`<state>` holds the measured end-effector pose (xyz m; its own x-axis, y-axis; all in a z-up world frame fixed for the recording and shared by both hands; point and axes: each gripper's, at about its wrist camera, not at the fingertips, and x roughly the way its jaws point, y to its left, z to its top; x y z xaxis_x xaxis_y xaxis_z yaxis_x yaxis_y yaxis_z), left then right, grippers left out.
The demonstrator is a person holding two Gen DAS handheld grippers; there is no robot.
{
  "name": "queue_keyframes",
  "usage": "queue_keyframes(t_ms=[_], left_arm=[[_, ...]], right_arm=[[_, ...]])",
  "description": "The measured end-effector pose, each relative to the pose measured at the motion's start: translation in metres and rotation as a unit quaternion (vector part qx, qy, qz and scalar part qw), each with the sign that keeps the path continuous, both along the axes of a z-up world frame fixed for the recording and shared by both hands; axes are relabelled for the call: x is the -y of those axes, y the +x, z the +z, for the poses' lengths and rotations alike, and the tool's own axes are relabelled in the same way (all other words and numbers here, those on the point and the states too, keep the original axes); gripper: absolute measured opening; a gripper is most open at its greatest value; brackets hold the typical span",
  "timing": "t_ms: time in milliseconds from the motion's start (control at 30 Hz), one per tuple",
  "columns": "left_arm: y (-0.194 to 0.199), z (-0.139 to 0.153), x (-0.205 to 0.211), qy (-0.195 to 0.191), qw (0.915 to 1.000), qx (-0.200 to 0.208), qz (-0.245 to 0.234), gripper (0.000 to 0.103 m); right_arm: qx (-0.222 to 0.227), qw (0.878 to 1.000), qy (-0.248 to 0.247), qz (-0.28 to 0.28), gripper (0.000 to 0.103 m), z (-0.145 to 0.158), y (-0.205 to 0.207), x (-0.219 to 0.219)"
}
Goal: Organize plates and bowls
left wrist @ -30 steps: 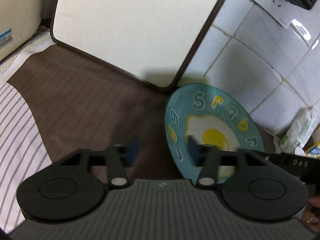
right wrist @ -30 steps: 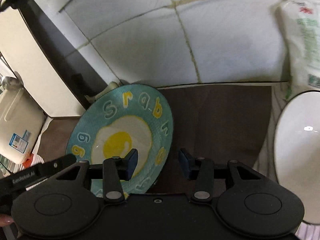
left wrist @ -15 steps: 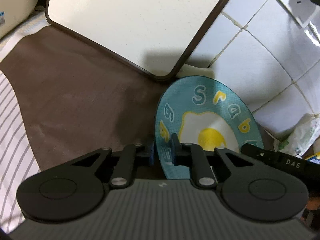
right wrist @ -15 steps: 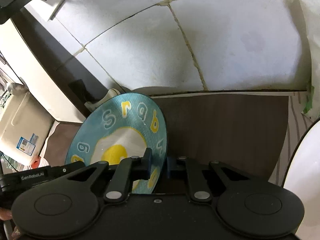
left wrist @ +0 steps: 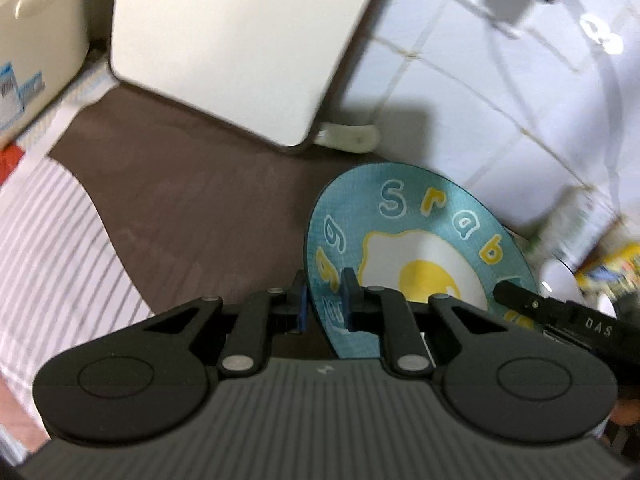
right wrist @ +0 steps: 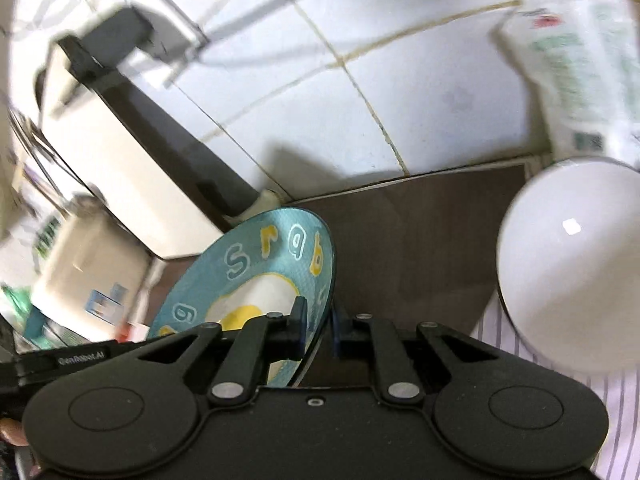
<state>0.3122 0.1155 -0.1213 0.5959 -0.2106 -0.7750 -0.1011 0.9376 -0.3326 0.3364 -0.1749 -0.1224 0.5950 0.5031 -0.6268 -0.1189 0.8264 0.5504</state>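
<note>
Two tongs grip one plate, each from its own side. Going left to right in the left wrist view: a beige box (left wrist: pixel 36 28) sits at the far left edge, with a striped cloth (left wrist: pixel 60 248) below it, and a brown mat (left wrist: pixel 192 200) spreads over the tabletop beside the cloth. A white board with a dark rim (left wrist: pixel 232 48) leans above the mat, toward the tiled wall (left wrist: pixel 460 92). Next come the left tongs (left wrist: pixel 325 304), narrowed onto the left rim of the teal plate (left wrist: pixel 416 236), one blue pad on each face. The plate, printed with a fried egg and letters, is tilted up off the mat, with its far edge near the foot of the wall. At the plate's right edge the black body of the other tool reaches in, lettered in white.

In the right wrist view the same plate (right wrist: pixel 264 268) stands left of centre, tilted, and the right tongs (right wrist: pixel 318 320) are pinched closed on its right rim, with one finger on the printed face and the other behind it. Right of them the brown mat (right wrist: pixel 420 248) lies bare, and then a white bowl (right wrist: pixel 568 268) rests partly on the striped cloth (right wrist: pixel 612 412). Above the bowl a white and green packet (right wrist: pixel 568 52) leans on the tiles, blurred.
</note>
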Motion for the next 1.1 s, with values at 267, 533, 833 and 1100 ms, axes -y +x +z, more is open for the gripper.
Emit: queue_keyframes(t_ms=[267, 533, 833, 1100], left_arm=[[-0.052, 0.042, 0.008, 0.003, 0.9988, 0.034, -0.036, 0.014], [-0.095, 0.040, 0.029, -0.006, 0.9973, 0.030, -0.067, 0.014], [-0.118, 0.001, 0.038, -0.029, 0.9982, -0.013, -0.050, 0.014], [-0.116, -0.027, 0.047, -0.009, 0.9987, -0.040, -0.028, 0.014]], right_arm=[[0.025, 0.998, 0.040, -0.029, 0.017, 0.037, -0.072, 0.019], [0.023, 0.999, 0.004, -0.038, 0.017, 0.045, -0.124, 0.032], [-0.019, 0.999, -0.027, -0.037, 0.017, 0.024, -0.146, 0.038], [-0.054, 0.997, -0.056, -0.025, 0.018, -0.002, -0.145, 0.034]])
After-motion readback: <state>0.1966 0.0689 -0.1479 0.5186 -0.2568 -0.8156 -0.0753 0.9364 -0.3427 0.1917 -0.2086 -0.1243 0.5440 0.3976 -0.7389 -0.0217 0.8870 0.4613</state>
